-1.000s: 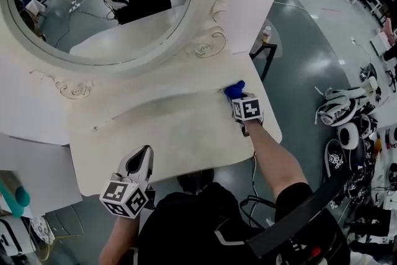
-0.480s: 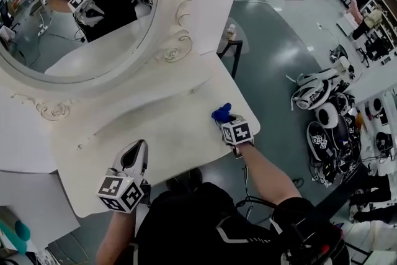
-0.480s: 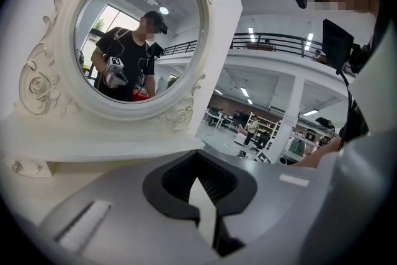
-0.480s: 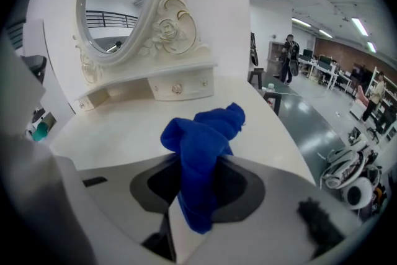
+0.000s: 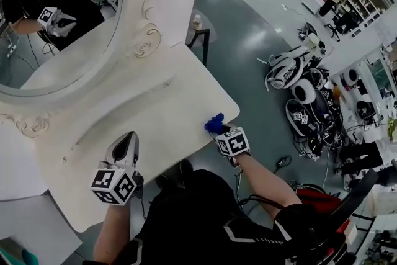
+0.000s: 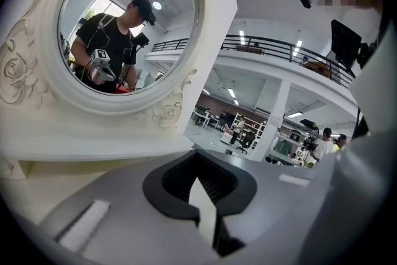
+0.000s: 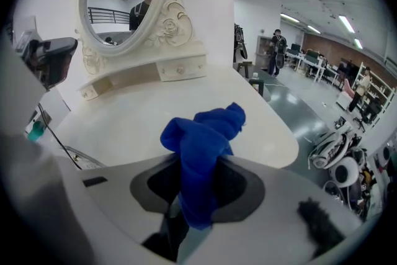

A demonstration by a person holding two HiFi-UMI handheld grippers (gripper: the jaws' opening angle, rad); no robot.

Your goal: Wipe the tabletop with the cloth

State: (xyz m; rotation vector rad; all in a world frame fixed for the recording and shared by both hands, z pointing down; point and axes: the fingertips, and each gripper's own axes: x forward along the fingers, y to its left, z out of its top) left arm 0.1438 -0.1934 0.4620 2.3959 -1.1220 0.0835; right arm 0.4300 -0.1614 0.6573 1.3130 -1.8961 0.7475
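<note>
One blue cloth (image 7: 208, 152) clamped tight in my right gripper (image 5: 217, 131) at the single tabletop's (image 5: 155, 118) edge; left gripper (image 5: 128, 142) closed, empty.

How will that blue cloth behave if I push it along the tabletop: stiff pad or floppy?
Likely floppy: the cloth bunches into soft folds in the right hand-held gripper. Probably light, since its free end stands up unsupported. It may crumple rather than spread flat on the tabletop.

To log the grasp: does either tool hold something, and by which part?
The right tool is shut on the blue cloth, pinching its bunched lower part; a crumpled end sticks out ahead. The left tool is shut and empty.
</note>
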